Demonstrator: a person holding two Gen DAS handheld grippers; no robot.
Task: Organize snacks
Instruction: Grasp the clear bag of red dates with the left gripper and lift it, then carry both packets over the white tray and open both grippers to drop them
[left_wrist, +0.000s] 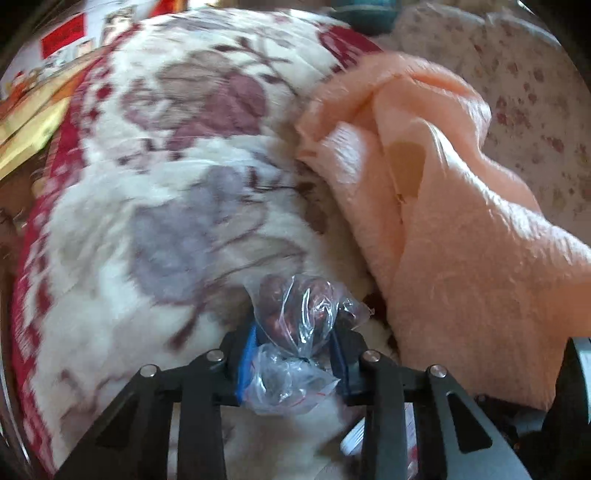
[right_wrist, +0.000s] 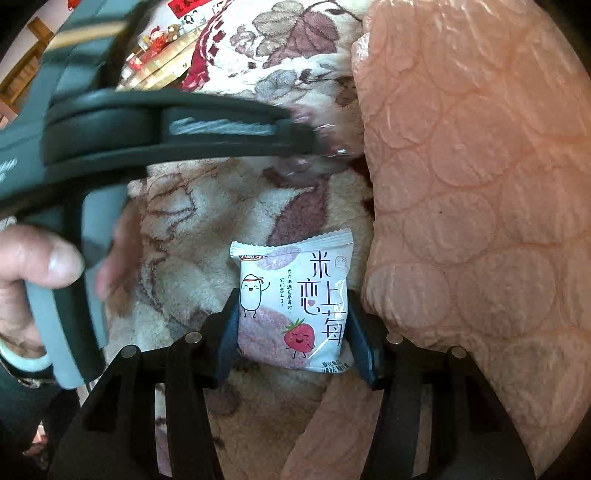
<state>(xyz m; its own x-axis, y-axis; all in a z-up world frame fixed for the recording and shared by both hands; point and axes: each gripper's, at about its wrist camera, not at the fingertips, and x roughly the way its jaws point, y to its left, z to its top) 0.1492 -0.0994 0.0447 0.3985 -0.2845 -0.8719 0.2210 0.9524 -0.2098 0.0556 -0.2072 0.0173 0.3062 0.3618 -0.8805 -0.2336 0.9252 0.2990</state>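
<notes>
A small clear plastic bag (left_wrist: 291, 314) of dark red-brown snacks sits between the blue pads of my left gripper (left_wrist: 295, 338), which is shut on it over a floral fleece blanket (left_wrist: 166, 184). In the right wrist view, my right gripper (right_wrist: 293, 328) is shut on a white snack packet (right_wrist: 295, 280) printed with a strawberry and a rice-grain cartoon. The packet stands upright between the jaws. The left gripper's grey body (right_wrist: 166, 125) crosses the upper left of that view, held by a hand (right_wrist: 33, 266), and the clear bag (right_wrist: 314, 162) shows blurred at its tip.
A peach blanket (left_wrist: 443, 206) lies bunched to the right of both grippers, close beside the packet (right_wrist: 480, 221). A pale flowered sheet (left_wrist: 517, 74) is beyond it. Red and yellow furnishings (left_wrist: 44, 81) show past the fleece blanket's red edge at upper left.
</notes>
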